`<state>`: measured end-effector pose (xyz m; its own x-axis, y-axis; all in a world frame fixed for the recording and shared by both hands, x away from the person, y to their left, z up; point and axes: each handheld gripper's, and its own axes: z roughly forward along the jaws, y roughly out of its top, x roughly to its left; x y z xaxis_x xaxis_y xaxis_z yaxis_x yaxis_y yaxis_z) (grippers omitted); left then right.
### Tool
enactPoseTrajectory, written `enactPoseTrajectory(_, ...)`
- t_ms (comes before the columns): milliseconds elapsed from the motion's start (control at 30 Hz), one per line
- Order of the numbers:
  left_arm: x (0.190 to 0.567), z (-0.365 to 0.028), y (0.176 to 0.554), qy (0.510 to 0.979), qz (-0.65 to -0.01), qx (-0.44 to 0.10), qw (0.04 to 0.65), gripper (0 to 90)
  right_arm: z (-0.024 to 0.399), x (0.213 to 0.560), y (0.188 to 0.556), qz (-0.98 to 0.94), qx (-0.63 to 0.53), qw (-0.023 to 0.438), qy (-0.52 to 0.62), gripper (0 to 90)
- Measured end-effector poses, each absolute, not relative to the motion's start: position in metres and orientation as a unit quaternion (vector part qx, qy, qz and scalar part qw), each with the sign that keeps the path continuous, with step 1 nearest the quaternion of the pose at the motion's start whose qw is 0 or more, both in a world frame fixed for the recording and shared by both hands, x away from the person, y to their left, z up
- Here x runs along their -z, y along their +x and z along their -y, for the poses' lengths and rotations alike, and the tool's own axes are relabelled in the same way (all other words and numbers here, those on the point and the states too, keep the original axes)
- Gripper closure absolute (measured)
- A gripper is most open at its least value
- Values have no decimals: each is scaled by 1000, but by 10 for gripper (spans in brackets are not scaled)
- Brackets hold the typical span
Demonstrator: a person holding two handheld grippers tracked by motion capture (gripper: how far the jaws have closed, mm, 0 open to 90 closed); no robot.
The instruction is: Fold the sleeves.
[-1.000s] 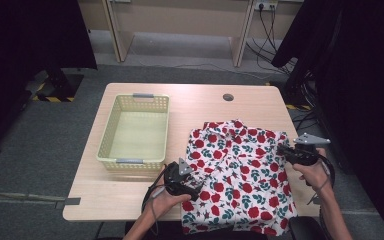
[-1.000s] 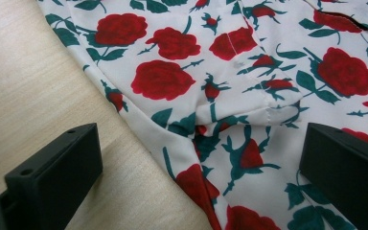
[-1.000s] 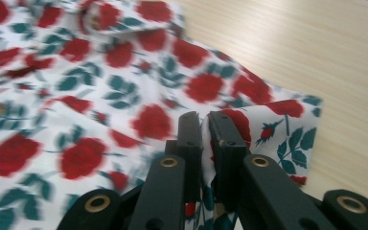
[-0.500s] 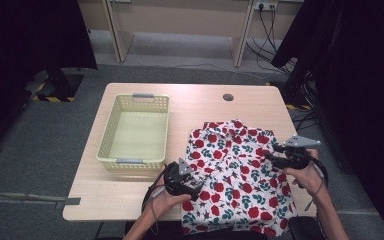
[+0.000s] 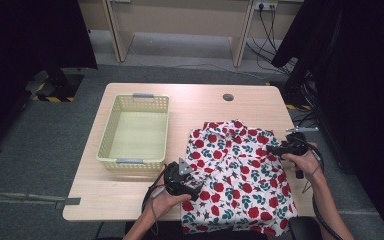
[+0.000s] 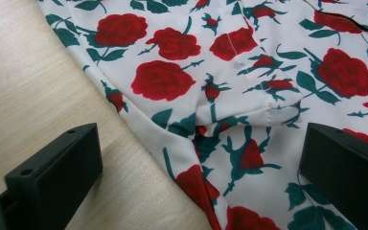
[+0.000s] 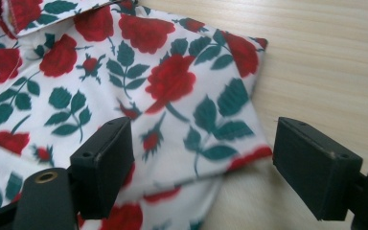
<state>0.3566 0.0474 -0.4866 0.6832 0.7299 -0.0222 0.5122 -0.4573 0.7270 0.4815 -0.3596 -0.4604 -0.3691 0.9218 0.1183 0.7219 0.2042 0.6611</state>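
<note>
Shirt [image 5: 240,175]: white ground, printed all over with red roses, dark green leaves and stems; the left gripper view shows white stitching along a seam. Basket [image 5: 136,131]: pale yellow-green lattice plastic, grey handle grips at both short ends. Bench [image 5: 195,102]: light wood grain, with one round grey cap near the far edge. Left tongs [image 5: 196,181]: black with a grey three-cornered plate on top; jaw blocks matte black. Right tongs [image 5: 275,148]: black, jaw blocks matte black too. Floor [image 5: 40,150]: grey carpet, a yellow-black hazard stripe at far left. Curtains [image 5: 360,75]: black.
</note>
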Motion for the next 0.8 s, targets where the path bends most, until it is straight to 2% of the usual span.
enactPoseTrajectory(67, 487, -47, 357, 841, -369, -148, 367, 0, 356, 464, 487, -765, -328, 151, 534, 380)
enactPoseTrajectory(100, 487, -47, 357, 841, -369, -148, 367, 0, 354, 465, 488, -769, -331, 155, 525, 477)
enactPoseTrajectory(167, 487, -47, 357, 841, -369, -148, 367, 0, 350, 462, 488, -771, -339, 162, 514, 601)
enactPoseTrajectory(267, 487, -47, 357, 841, -369, -148, 367, 0, 342, 454, 485, -782, -341, 187, 488, 698)
enactPoseTrajectory(367, 487, -47, 357, 841, -369, -148, 367, 0, 331, 446, 483, -792, -344, 198, 464, 731)
enactPoseTrajectory(533, 487, -47, 357, 841, -369, -148, 367, 0, 316, 436, 480, -810, -327, 217, 436, 723)
enactPoseTrajectory(633, 487, -47, 357, 841, -369, -148, 367, 0, 309, 433, 479, -817, -324, 213, 427, 723)
enactPoseTrajectory(800, 487, -47, 357, 841, -369, -148, 367, 0, 296, 430, 474, -832, -332, 198, 399, 774)
